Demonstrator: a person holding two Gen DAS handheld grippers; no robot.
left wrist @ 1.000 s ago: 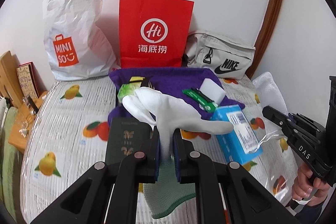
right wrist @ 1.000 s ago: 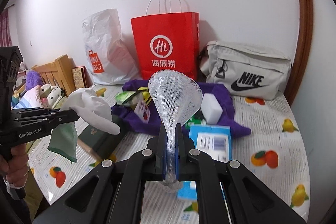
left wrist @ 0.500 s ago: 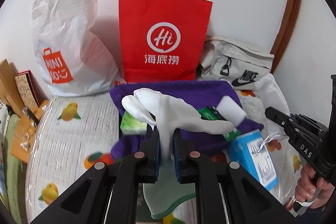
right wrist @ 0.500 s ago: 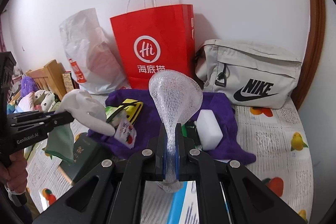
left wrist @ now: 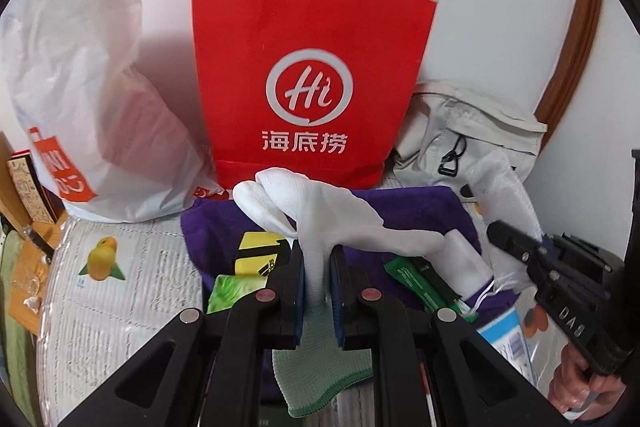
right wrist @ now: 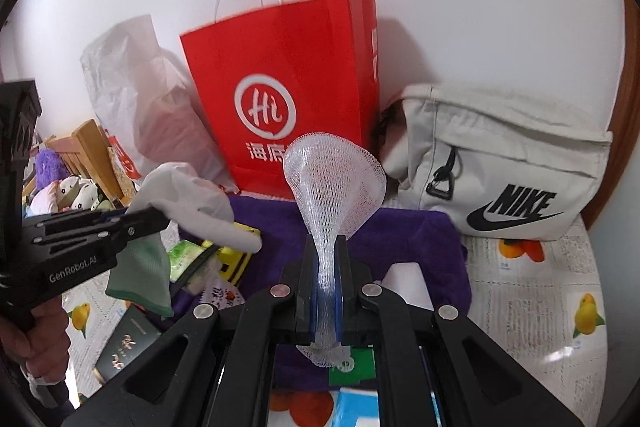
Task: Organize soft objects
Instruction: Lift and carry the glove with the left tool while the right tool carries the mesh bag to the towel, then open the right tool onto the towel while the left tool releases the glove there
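Soft items held above a cluttered table, two grippers.

Table point(right wrist: 532, 291), fruit-print cloth; red paper bag point(left wrist: 308, 83) upright at its back edge against the wall, white plastic bag point(left wrist: 92, 115) left of it, grey sling bag point(right wrist: 508, 163) right; purple towel point(right wrist: 420, 247) spread before them. Left gripper point(left wrist: 318, 267) clamped on white glove point(left wrist: 320, 211), green cuff hanging below. Right gripper point(right wrist: 326, 283) clamped on white foam net point(right wrist: 334, 183), flared end up.
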